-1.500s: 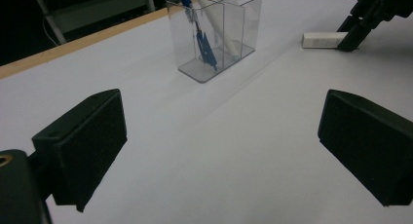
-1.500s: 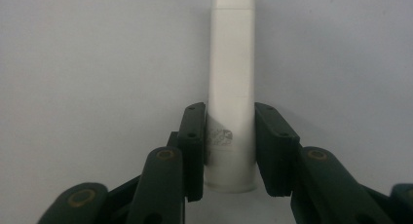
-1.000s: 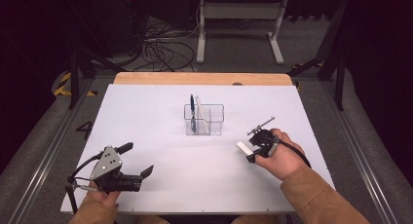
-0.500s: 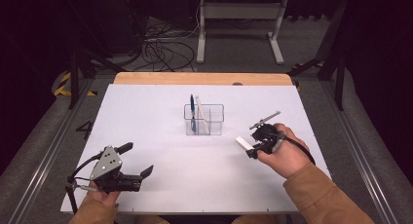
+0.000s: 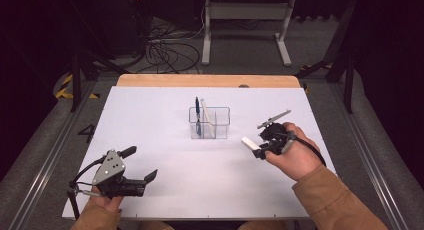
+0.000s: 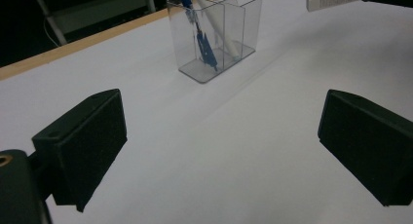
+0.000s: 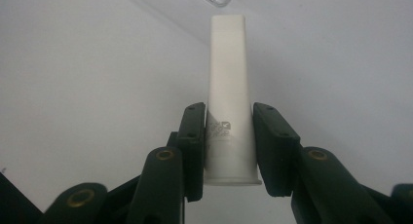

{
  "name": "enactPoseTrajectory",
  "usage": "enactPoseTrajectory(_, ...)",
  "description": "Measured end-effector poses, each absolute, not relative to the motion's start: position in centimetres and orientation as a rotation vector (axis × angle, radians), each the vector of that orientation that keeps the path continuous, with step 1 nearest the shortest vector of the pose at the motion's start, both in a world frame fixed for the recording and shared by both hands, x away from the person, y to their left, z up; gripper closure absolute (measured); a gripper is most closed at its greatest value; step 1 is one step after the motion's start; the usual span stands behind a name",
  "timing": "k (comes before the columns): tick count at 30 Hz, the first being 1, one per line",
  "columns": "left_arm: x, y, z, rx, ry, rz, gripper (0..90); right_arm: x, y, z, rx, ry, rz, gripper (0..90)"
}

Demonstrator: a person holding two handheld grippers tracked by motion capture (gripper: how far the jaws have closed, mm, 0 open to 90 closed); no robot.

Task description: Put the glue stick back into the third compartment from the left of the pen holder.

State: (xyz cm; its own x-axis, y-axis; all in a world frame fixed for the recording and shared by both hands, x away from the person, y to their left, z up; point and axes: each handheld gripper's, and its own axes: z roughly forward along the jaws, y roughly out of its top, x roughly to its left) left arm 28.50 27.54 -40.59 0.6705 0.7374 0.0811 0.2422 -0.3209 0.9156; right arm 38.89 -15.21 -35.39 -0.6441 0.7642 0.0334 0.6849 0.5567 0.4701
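**Observer:** Dark room all round, cables on the floor at the far end, and one white table (image 5: 165,115) lit in the middle. What am I looking at?

**Operator:** At the right of the table I have the right gripper (image 5: 261,149) clamped on a white marker (image 7: 230,87). Both jaws press its sides near the flanged end, and the rest of the barrel sticks out ahead, pointing left toward a clear plastic holder (image 5: 209,123) at the table's centre. The marker is held above the sheet, off the surface.

**Observer:** And the holder?

**Operator:** It has compartments. A blue pen (image 5: 197,115) and a white pen (image 5: 207,119) lean in the left one; the right one looks empty.

**Observer:** What worries you?

**Operator:** Mainly the grip. I hold the marker close to one end, so the long free part could swing or slip if it bumps anything. The holder looks light and thin-walled. If the tip catches its rim instead of dropping inside, I think it could slide or tip and spill both pens. Going in level rather than upright would cause exactly that.

**Observer:** The other hand?

**Operator:** The left gripper (image 5: 142,162) rests at the near left corner, jaws wide apart with nothing between them, well away from the holder. It cannot steady anything from there.
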Motion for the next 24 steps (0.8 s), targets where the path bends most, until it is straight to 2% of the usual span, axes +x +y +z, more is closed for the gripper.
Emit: enactPoseTrajectory(24, 28.6, 27.6, -40.6, 1.872, 0.77, 0.614, 4.6, 41.5, -13.2, -30.9, 1.164, 2.604, 0.712, 67.7)
